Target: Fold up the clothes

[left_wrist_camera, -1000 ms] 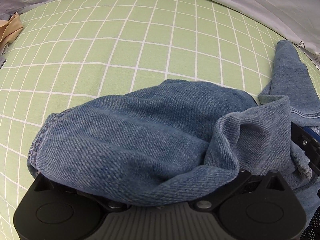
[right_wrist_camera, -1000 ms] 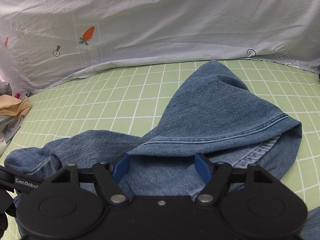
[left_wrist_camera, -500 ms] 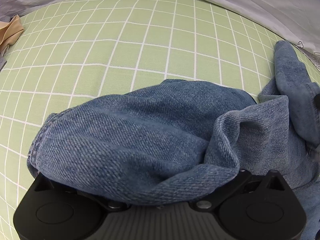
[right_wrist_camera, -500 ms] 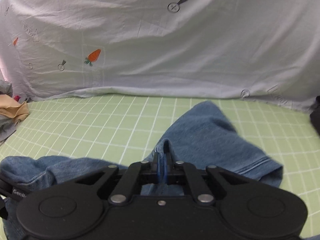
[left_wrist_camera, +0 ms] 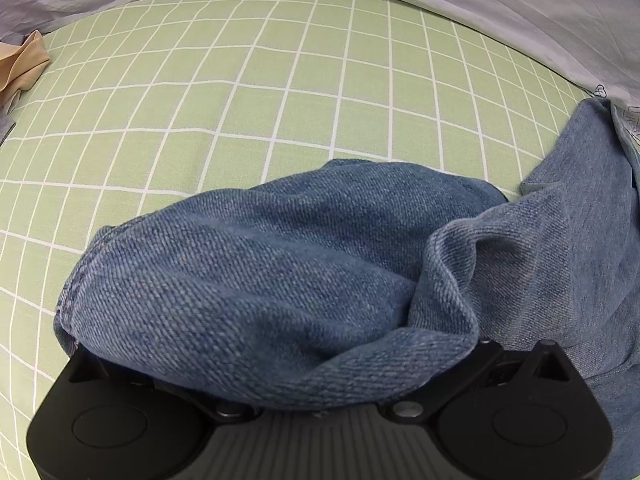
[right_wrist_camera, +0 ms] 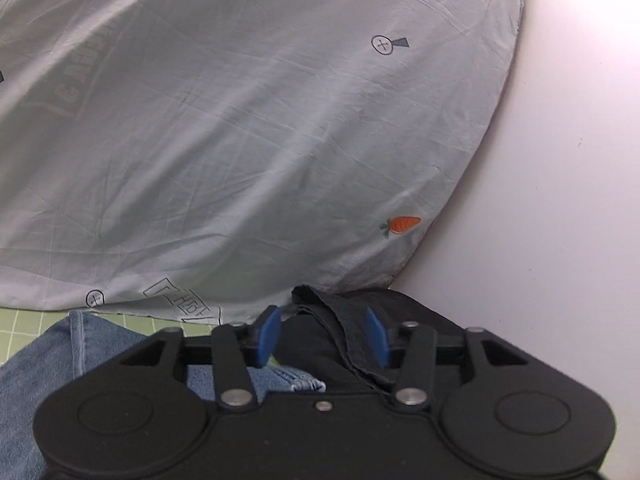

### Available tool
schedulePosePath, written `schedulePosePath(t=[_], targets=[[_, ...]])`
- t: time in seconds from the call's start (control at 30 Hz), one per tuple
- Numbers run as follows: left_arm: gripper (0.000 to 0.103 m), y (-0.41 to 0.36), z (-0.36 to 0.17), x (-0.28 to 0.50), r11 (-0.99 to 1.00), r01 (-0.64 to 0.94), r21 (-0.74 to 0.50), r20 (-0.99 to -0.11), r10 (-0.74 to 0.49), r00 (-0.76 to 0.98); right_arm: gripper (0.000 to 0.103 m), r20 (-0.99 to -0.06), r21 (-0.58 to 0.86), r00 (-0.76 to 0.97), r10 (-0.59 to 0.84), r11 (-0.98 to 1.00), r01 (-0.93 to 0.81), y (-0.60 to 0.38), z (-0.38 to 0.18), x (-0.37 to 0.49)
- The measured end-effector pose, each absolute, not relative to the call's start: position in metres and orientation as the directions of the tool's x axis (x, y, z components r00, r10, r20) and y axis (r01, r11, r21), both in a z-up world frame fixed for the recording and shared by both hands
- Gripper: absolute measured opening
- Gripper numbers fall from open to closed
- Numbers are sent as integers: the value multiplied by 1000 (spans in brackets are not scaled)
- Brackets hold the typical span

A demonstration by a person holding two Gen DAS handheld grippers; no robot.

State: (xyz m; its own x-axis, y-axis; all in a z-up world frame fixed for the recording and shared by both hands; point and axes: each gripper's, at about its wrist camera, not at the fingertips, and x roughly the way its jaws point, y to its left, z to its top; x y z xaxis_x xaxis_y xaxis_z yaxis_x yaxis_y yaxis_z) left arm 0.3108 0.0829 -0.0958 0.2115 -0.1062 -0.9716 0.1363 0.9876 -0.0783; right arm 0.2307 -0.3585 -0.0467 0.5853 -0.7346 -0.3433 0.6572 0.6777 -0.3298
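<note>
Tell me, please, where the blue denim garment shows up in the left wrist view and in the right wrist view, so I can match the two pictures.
Left wrist view: the denim garment fills the lower middle and right, draped over the gripper's front.
Right wrist view: only a strip of it shows at the lower left, beside the right gripper.
Shared landmark: the green checked sheet, a sliver at the left edge in the right view.

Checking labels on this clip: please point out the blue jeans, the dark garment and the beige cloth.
blue jeans (left_wrist_camera: 248, 280): left wrist view, bunched denim.
dark garment (right_wrist_camera: 320, 344): right wrist view, fold between the open blue pads.
beige cloth (left_wrist_camera: 20, 64): left wrist view, crumpled edge.
</note>
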Motion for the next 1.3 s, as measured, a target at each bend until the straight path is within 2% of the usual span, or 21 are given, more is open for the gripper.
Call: schedulePosePath(t=[0.13, 0.23, 0.3, 0.37, 0.4, 0.43, 0.47, 0.53, 0.7, 0.77, 0.8, 0.87, 0.9, 0.93, 1.0, 1.07, 1.13, 1.23, 1.3], targets=[[103, 83, -97, 311, 987, 140, -78, -972, -106, 210, 53, -522, -182, 606, -601, 772, 609, -348, -75, 211], [103, 83, -98, 311, 987, 143, -77, -972, -106, 209, 53, -655, 18, 618, -435, 809, 588, -347, -101, 206], [103, 82, -98, 311, 987, 144, -77, -972, -106, 208, 53, -702, 135, 633, -327, 811, 569, -346, -117, 208], [103, 83, -98, 311, 986, 145, -77, -973, -106, 206, 52, -729, 176, 628, -272, 813, 556, -346, -128, 221], [103, 83, -98, 312, 986, 145, -77, -973, -107, 205, 51, -738, 161, 619, -270, 819, 550, -346, -132, 229], [103, 83, -98, 313, 986, 145, -78, -973, -107, 205, 45, -740, 143, 615, -271, 831, 538, -347, -134, 239], [103, 83, -99, 313, 986, 145, -78, -973, -107, 206, 33, -738, 131, 619, -269, 843, 522, -350, -135, 248], [103, 83, -98, 314, 986, 147, -78, -973, -107, 206, 23, -728, 105, 628, -274, 861, 498, -362, -132, 264], [103, 81, -99, 317, 986, 148, -77, -973, -107, 204, 17, -603, -5, 705, -373, 885, 465, -391, -97, 312], [103, 81, -99, 318, 986, 146, -77, -974, -106, 202, 19, -534, -48, 738, -413, 886, 461, -401, -80, 333], [103, 80, -99, 317, 986, 146, -77, -974, -105, 202, 24, -504, -64, 749, -430, 884, 464, -405, -76, 341], [103, 80, -100, 318, 987, 144, -76, -974, -104, 200, 55, -468, -154, 723, -508, 853, 500, -411, -76, 354], [103, 80, -100, 318, 987, 143, -76, -974, -104, 200, 57, -468, -222, 680, -565, 819, 529, -411, -78, 358], [103, 80, -100, 319, 987, 143, -76, -974, -104, 200, 57, -466, -264, 645, -606, 791, 552, -410, -80, 358], [103, 80, -100, 318, 987, 141, -75, -974, -103, 201, 59, -485, -197, 637, -599, 785, 588, -407, -84, 334], [103, 80, -100, 318, 988, 139, -74, -974, -101, 202, 67, -510, -123, 630, -586, 774, 621, -403, -88, 308], [103, 80, -100, 319, 988, 138, -74, -974, -101, 202, 72, -593, 5, 626, -507, 775, 632, -398, -100, 281], [103, 81, -100, 319, 986, 150, -78, -973, -108, 202, 70, -691, 162, 629, -356, 772, 615, -389, -124, 256], [103, 82, -100, 318, 984, 157, -82, -973, -113, 201, 57, -718, 196, 634, -288, 790, 581, -377, -137, 251]])
